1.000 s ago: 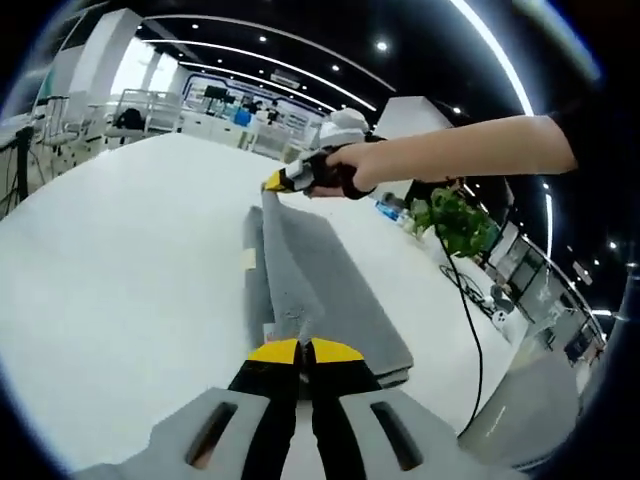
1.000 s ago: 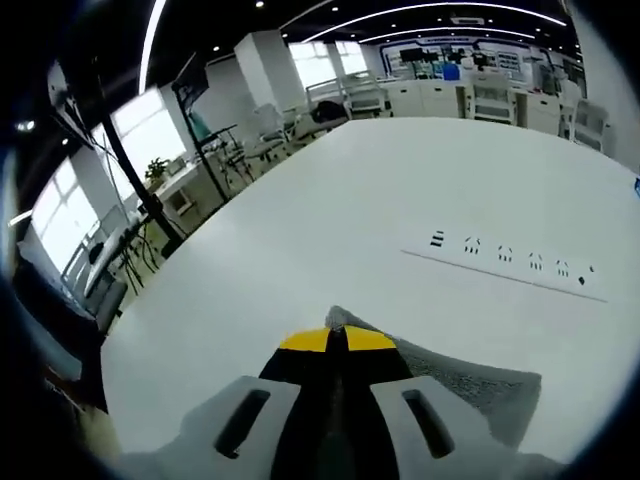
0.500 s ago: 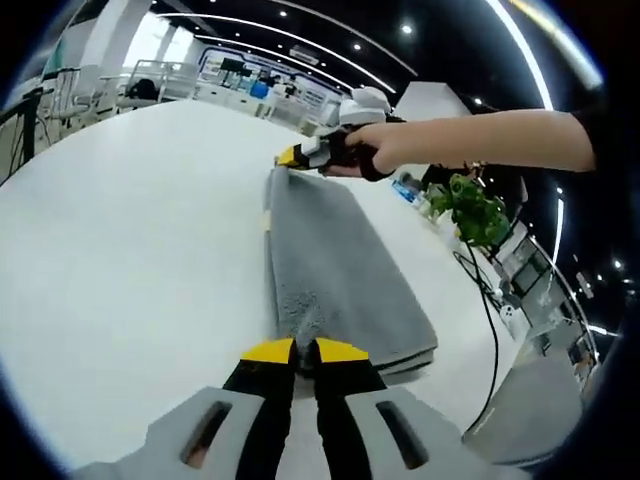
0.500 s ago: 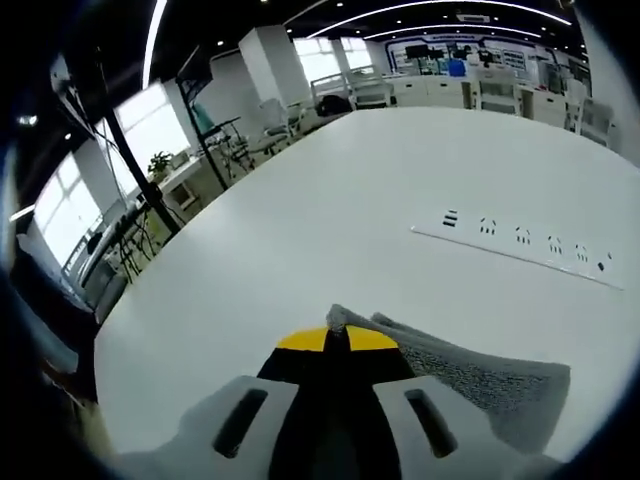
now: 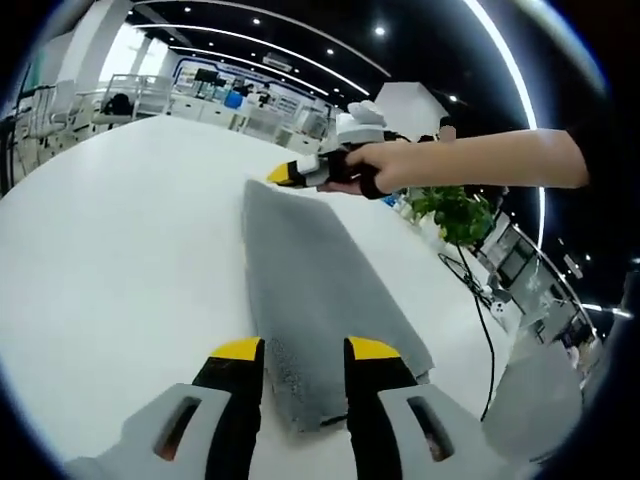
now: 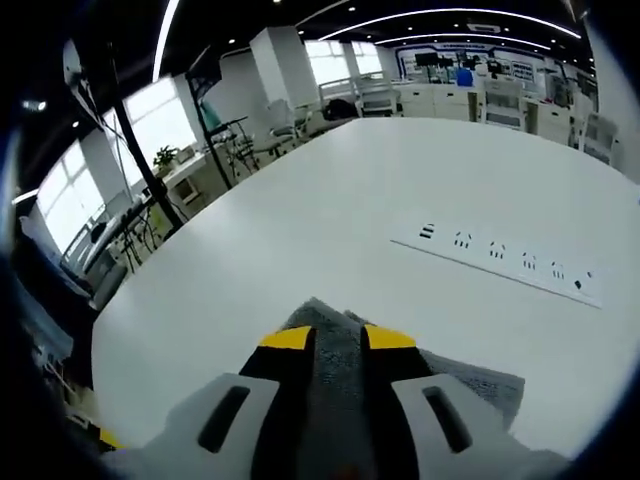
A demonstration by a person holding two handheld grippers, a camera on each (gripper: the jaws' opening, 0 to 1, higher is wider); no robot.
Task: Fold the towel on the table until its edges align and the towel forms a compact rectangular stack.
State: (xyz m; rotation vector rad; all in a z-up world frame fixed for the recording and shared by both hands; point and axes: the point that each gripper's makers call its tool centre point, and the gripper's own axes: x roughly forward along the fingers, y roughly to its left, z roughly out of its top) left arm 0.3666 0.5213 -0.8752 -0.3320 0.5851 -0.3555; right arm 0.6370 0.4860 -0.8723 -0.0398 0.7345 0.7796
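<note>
- Left gripper view: the towel [image 5: 310, 300] lies flat on the white table [image 5: 120, 260] as a long, narrow grey strip, its long axis running straight away from the left gripper [image 5: 305, 352] toward the right gripper [image 5: 285, 177] at the far end.
- Its near short end sits between the left gripper's yellow-tipped jaws, which stand apart on either side of it, not pinching it.
- The strip narrows with distance toward its far end, just below the right gripper's yellow tip.
- The cloth is folded in layers: stacked edges show along its right side and at the near right corner, and the long edges look close to aligned.
- The surface is a plain grey pile, with a rougher patch at the near end.
- A hand [image 5: 385, 168] holds the right gripper, just above the far end; from here I cannot tell how its jaws stand.
- A green plant [image 5: 455, 212] stands beyond the table on the right.
- Right gripper view: the right gripper's [image 6: 338, 340] jaws are parted, with the grey towel [image 6: 470, 375] lying under and between them, its end reaching a little past the tips.
- A white power strip [image 6: 500, 262] lies on the table [image 6: 300, 220], well apart from the towel.
</note>
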